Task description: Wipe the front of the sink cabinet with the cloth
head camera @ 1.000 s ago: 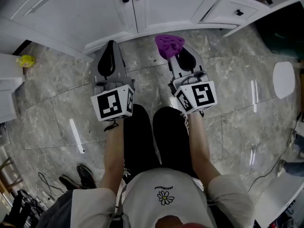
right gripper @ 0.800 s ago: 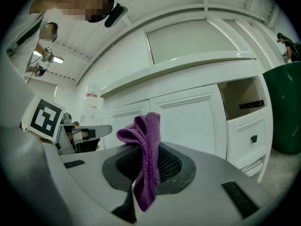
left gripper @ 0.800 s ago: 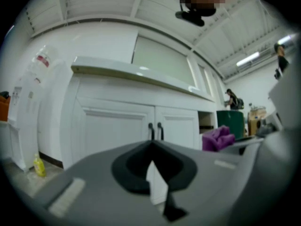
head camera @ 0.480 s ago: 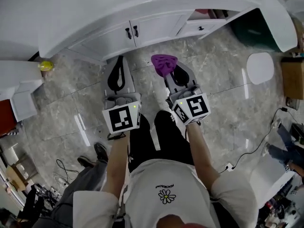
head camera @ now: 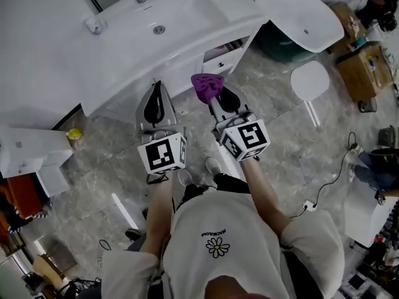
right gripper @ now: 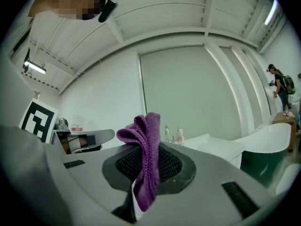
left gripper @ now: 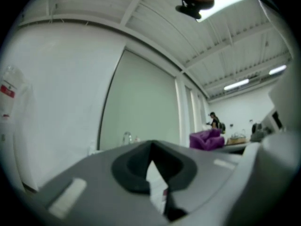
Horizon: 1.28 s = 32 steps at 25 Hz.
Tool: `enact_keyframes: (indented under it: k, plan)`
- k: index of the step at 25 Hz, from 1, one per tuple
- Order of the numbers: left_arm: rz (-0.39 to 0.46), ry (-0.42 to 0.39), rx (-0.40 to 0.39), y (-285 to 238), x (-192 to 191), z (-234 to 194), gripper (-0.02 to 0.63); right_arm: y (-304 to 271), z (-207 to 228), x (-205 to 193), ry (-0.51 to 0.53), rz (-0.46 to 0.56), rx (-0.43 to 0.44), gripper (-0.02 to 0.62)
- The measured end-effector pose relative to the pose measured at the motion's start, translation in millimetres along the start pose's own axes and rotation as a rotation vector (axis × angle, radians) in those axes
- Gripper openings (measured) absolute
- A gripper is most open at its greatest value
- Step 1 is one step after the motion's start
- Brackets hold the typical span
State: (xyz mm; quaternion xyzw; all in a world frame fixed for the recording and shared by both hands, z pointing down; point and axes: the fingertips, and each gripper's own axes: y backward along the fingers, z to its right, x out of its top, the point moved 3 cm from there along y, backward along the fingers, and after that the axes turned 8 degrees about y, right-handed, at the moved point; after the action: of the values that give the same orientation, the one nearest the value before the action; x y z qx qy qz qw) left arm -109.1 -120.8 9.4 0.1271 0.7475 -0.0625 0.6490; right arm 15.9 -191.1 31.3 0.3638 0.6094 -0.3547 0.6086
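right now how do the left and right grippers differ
The right gripper is shut on a purple cloth; the left gripper is shut on nothing. The right gripper slants toward the left one; the left gripper points straight ahead. Neither touches the sink cabinet.

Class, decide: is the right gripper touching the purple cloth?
Touching. The right gripper view shows the right gripper with its jaws closed on the purple cloth, which bunches out above them.
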Motion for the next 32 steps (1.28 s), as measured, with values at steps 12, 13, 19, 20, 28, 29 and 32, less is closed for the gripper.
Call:
enact_keyframes:
  k: [12,13,19,20,28,29,32]
  plan:
    - [-0.044,0.026,-0.263,0.3,-7.8,93.8,0.005,108.5,54.1,3.8,0.001,-0.029,-0.32,0.057]
    - [-0.046,0.027,-0.286,0.6,-9.0,104.8,0.005,118.8,58.4,3.8,0.0,-0.029,-0.34,0.057]
    - [-0.068,0.034,-0.376,12.0,-15.3,149.1,0.005,164.7,71.1,3.8,-0.014,-0.021,-0.414,0.057]
    - [-0.072,0.031,-0.383,15.4,-16.1,151.9,0.005,170.4,70.6,3.4,-0.02,-0.019,-0.422,0.057]
    - [-0.079,0.011,-0.398,37.1,-17.1,160.1,0.005,203.9,70.7,0.8,-0.058,-0.005,-0.46,0.057]
    - [-0.08,0.01,-0.397,39.1,-16.9,160.4,0.005,207.3,70.3,0.4,-0.063,-0.004,-0.465,0.057]
    - [-0.076,0.011,-0.393,42.7,-15.0,161.4,0.005,213.9,68.5,-0.8,-0.065,-0.008,-0.47,0.057]
